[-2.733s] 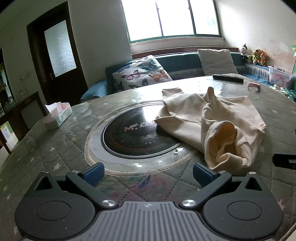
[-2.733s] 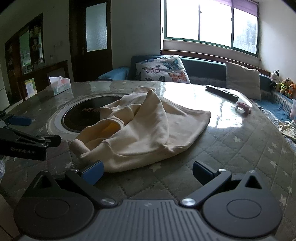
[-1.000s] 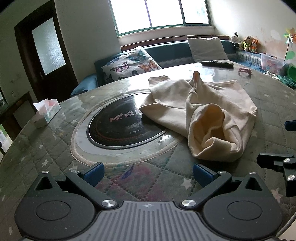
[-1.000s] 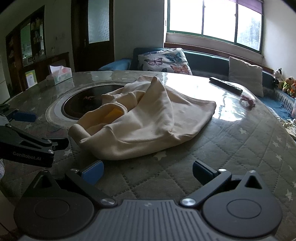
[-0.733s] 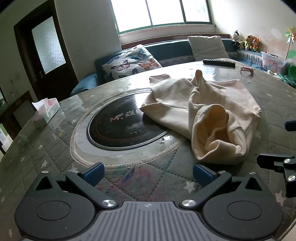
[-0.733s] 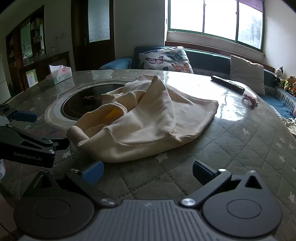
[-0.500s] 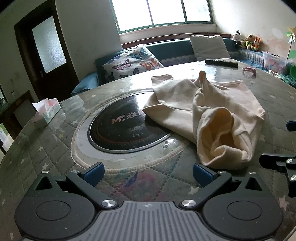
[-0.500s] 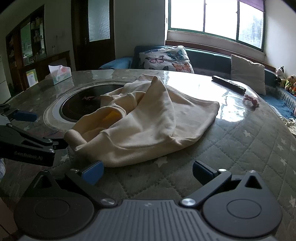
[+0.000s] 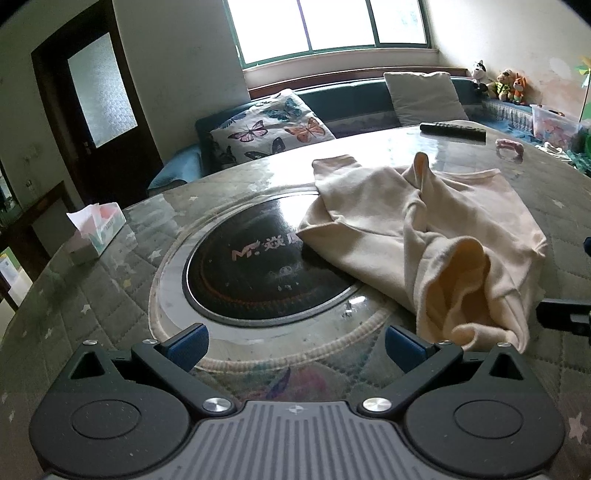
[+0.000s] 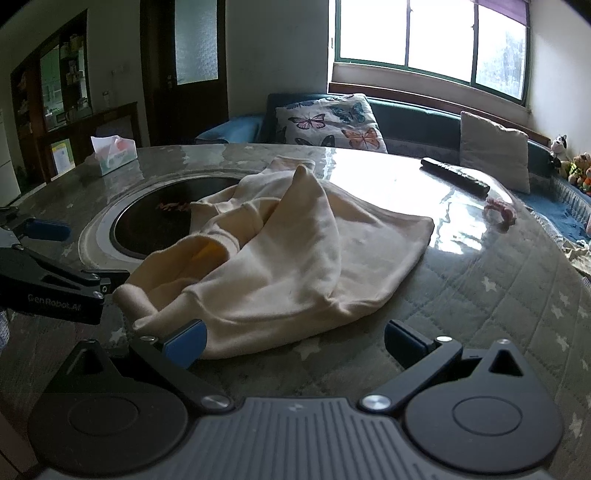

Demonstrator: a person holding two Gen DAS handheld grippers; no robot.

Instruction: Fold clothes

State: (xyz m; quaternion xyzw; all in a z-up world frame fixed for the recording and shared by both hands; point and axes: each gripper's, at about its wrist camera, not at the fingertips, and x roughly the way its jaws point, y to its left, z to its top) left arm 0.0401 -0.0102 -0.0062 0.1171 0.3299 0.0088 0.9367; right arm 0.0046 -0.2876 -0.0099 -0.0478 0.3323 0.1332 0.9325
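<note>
Sweatshirt: the cream sweatshirt (image 10: pixel 295 258) lies crumpled on the bench (image 10: pixel 498 314), partly over the black round hotplate (image 9: pixel 258 266); one sleeve or hem opening gapes toward the claws, so I judge nothing is folded yet.
Left claw: the left claw (image 9: pixel 295 341) is spread wide and holds nothing; it hangs low just beside the near edge of the sweatshirt, probably to take the loose end.
Right claw: the right claw (image 10: pixel 293 341) is also wide and empty; its left blue fingertip (image 10: pixel 184 341) overlaps the near hem of the sweatshirt, but whether it touches I cannot tell.
Surface: round bench with a star-quilted cover under a glossy sheet.
Beyond the sweatshirt: remote control (image 10: pixel 456 175), pink item (image 10: pixel 500 212).
Left of the sweatshirt: tissue box (image 9: pixel 96 230).
Room: butterfly cushion (image 9: pixel 269 129) on a sofa under the window (image 9: pixel 332 26).
</note>
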